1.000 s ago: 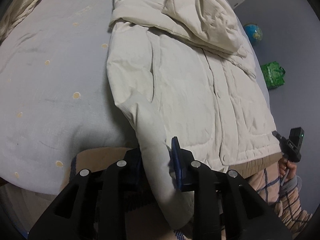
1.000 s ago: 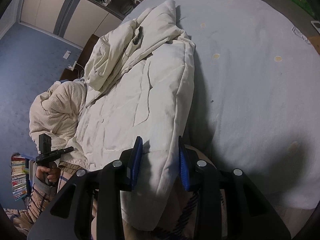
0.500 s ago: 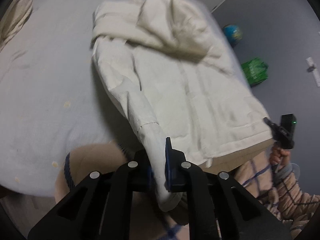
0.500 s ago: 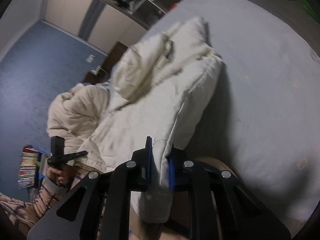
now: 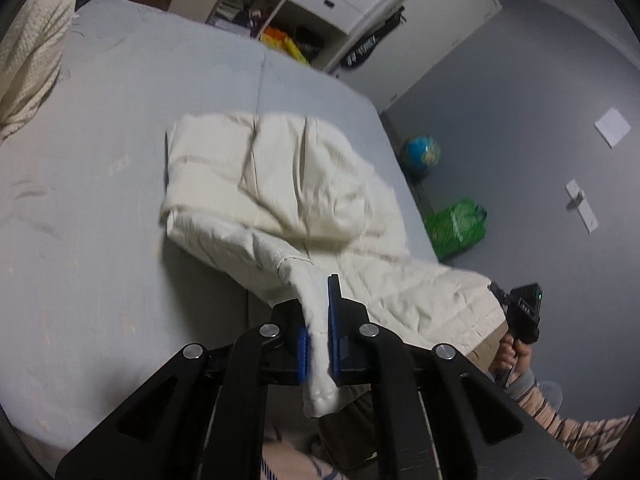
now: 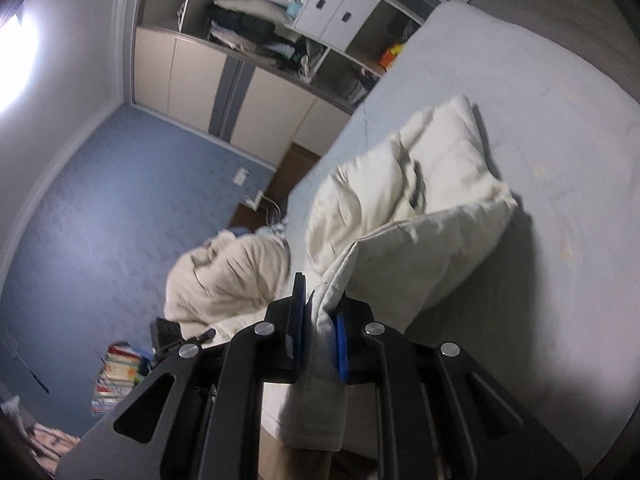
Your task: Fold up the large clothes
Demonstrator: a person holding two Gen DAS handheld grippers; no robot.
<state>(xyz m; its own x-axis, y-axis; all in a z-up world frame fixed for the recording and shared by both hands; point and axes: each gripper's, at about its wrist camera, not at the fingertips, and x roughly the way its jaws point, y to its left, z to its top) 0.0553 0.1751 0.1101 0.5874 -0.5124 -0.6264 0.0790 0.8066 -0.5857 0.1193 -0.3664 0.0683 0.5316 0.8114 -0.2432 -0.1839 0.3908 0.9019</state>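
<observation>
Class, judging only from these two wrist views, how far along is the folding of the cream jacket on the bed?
Early stage. Done: the cream jacket lies on the bed. In hand: the left gripper is shut on one sleeve, the right gripper on the other sleeve, both lifted. Left: laying the sleeves across the body, then folding the body.

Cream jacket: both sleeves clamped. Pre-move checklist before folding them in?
1. Left gripper shut on the left sleeve: ok, cuff hangs below the jaws.
2. Right gripper shut on the right sleeve: ok.
3. Cream jacket body resting on the bed: ok, near side lifted.
4. Hem flat: not ok, it overhangs the bed edge.
5. Hood flat: cannot tell, bunched and blurred.
6. Bed space beyond the jacket: ok.
</observation>
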